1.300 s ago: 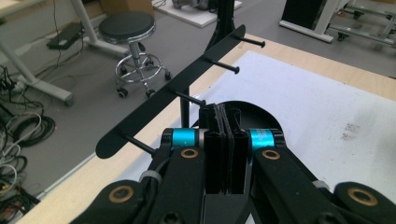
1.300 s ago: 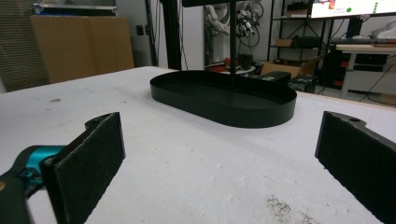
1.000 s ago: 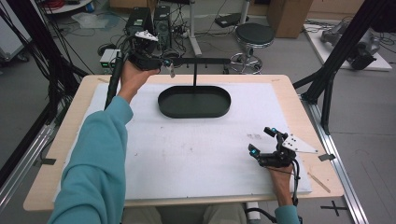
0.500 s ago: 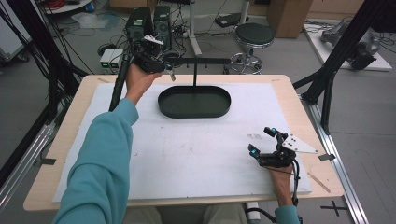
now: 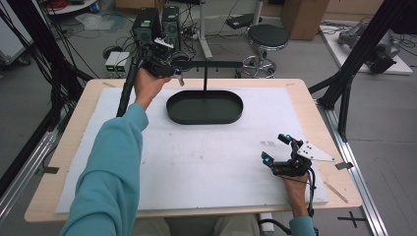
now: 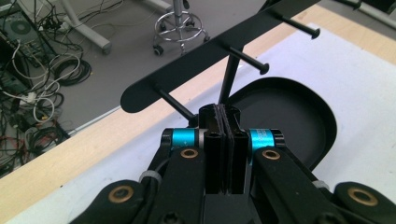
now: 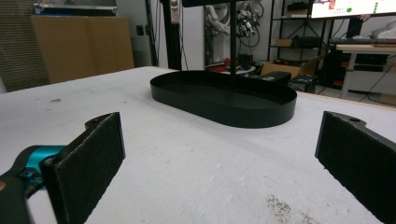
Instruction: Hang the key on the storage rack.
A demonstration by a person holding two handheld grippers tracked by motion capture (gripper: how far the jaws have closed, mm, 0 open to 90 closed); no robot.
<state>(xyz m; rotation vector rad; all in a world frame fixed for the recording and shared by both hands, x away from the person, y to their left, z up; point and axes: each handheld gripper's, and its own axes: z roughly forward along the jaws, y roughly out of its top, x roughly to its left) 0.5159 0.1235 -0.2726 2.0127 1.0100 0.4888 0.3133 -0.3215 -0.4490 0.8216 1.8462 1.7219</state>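
Observation:
A black stand has an oval tray base (image 5: 204,107), a thin upright post (image 5: 204,78) and a horizontal bar (image 5: 216,64) with short pegs (image 6: 247,58). My left gripper (image 5: 172,66) is held up at the bar's left end. In the left gripper view its jaws are pressed together (image 6: 223,116) just below the bar (image 6: 210,51), beside the leftmost peg, with nothing seen between them. My right gripper (image 5: 275,148) rests on the white mat at the front right, open, its pads (image 7: 91,158) wide apart and facing the tray (image 7: 224,100).
A white mat (image 5: 206,162) covers most of the wooden table (image 5: 78,123). Behind the table are a stool (image 5: 268,37), computer towers (image 5: 152,22) and floor cables. Black frame struts (image 5: 344,88) stand at the right edge, and a dark pole (image 5: 125,91) leans at the left.
My left gripper has edged a little to the right, closer to the bar's left end. The right gripper has stayed put.

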